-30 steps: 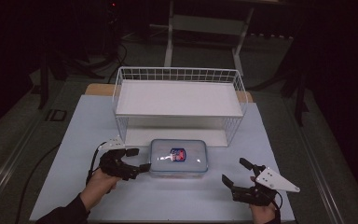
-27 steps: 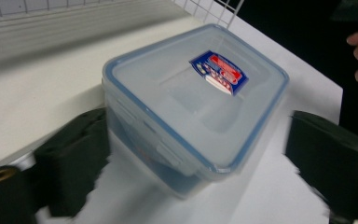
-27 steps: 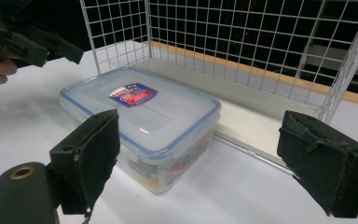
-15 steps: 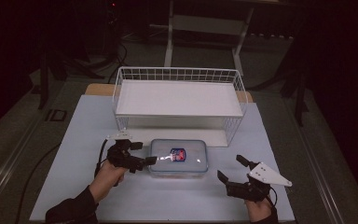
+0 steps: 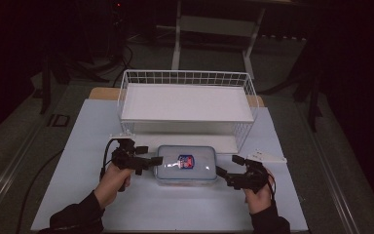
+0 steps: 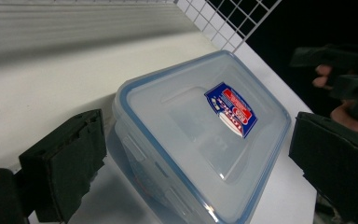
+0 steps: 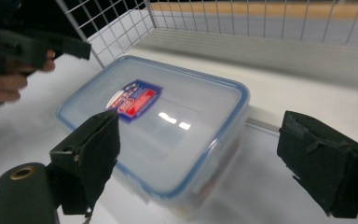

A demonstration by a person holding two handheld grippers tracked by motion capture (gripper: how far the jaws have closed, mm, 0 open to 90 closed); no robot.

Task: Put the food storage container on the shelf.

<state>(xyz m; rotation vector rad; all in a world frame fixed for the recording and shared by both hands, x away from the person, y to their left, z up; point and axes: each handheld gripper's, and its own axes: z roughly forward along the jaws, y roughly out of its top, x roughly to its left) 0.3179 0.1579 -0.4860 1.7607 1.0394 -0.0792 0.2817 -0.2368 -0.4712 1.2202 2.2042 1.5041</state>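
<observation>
Left tool and right tool, both gaping wide, are flanking the clear blue-rimmed plastic lidded box, apparently without touching it.

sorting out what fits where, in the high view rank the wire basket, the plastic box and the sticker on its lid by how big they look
1. wire basket, clearly the largest, wider and deeper than the box.
2. plastic box, lying on the table in front of the basket.
3. sticker, a small patch on the box lid.
No close calls here.
</observation>
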